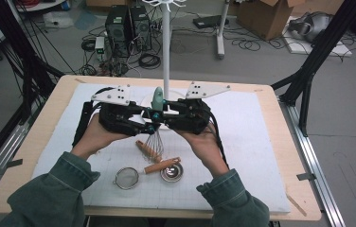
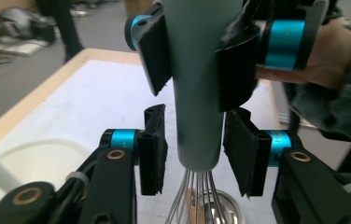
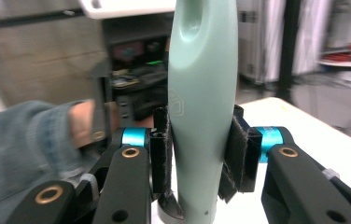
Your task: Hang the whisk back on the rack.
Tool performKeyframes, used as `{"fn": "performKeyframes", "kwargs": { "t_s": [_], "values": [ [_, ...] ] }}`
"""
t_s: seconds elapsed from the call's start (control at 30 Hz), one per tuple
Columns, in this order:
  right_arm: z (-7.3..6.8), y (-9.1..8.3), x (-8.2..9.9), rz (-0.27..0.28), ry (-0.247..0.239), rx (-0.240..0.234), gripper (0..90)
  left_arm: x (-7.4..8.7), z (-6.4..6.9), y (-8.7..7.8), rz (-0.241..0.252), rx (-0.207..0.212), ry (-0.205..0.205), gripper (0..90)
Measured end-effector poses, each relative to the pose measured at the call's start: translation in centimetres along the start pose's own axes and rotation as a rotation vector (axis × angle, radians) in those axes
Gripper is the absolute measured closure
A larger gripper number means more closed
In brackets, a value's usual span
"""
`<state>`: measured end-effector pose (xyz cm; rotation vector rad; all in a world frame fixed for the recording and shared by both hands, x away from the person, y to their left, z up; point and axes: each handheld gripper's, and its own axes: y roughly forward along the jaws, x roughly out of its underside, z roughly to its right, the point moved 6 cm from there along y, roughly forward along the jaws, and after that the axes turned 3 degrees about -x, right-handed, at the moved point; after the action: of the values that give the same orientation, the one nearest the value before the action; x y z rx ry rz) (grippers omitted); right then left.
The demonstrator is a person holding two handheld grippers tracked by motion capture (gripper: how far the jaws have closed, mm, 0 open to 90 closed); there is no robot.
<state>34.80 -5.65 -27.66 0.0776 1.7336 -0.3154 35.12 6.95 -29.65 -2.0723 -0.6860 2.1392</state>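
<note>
Two grippers meet on one green-handled whisk held upright above mat: right gripper clamped on handle per its own view, left gripper w/ pads standing off handle, wires seen below; high view adds strainers.

- The left gripper and right gripper meet, tips together.
- Right fingers squeeze in; left fingers stand apart.
- Both hands hold from below.

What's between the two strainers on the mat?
In the high view, a wooden handle lies between the mesh strainer and the metal one; it seems to belong to the metal one.
</note>
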Motion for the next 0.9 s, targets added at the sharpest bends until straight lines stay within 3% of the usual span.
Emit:
{"fn": "performKeyframes", "kwargs": {
  "t_s": [0.07,0.27,0.37,0.7,0.9],
  "values": [
    [0.0,0.3,-0.1,-0.007,-0.017,0.05,66.3,0.1,0.0,0.1,0.011,-0.027,-0.006,58.5],
    [0.0,0.9,-0.1,-0.003,-0.013,0.1,66.3,0.6,-0.3,0.3,0.022,-0.053,-0.036,62.0],
    [-0.2,1.2,0.0,-0.007,-0.02,0.089,66.2,0.6,-0.3,0.2,0.032,-0.049,-0.042,68.3],
    [-0.2,0.9,0.0,0.003,-0.032,0.036,59.9,0.6,-0.1,-0.2,0.033,-0.008,-0.033,69.0],
    [0.0,0.5,0.3,0.012,-0.009,-0.031,58.9,0.5,-0.1,-0.4,0.049,0.012,-0.039,69.0]
  ]
}}
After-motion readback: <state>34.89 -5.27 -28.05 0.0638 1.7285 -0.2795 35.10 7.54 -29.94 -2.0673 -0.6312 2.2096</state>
